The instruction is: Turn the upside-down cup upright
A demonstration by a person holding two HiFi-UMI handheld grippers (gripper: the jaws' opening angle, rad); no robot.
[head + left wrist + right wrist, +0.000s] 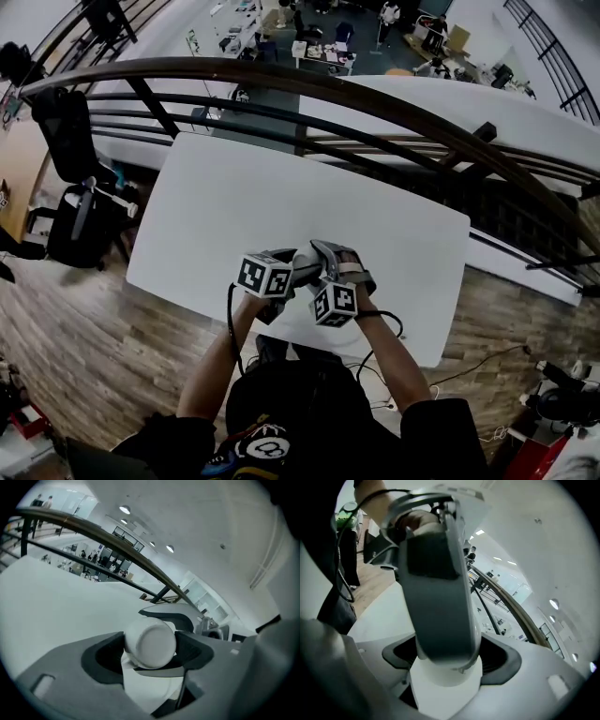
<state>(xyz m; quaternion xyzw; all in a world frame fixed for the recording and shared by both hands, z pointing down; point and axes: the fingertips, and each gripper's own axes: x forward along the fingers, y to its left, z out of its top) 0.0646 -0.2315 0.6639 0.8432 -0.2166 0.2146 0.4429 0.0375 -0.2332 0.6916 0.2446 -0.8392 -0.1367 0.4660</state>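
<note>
Both grippers are bunched together over the near edge of the white surface (281, 187), with the cup (151, 644) up in the air between them. The right gripper (450, 660) has its jaws clamped on the cup's sides. The left gripper (150, 653) has its jaws spread wide around the cup's flat base, which faces its camera; can't tell if the pads press. In the right gripper view, one left jaw blocks most of the cup. Beyond the surface there's a dark curved railing (375, 89), and off to the left a black chair (70, 131) on the wood floor (94, 337). Only print around is the black-and-white squares on the marker cubes (265, 277).
</note>
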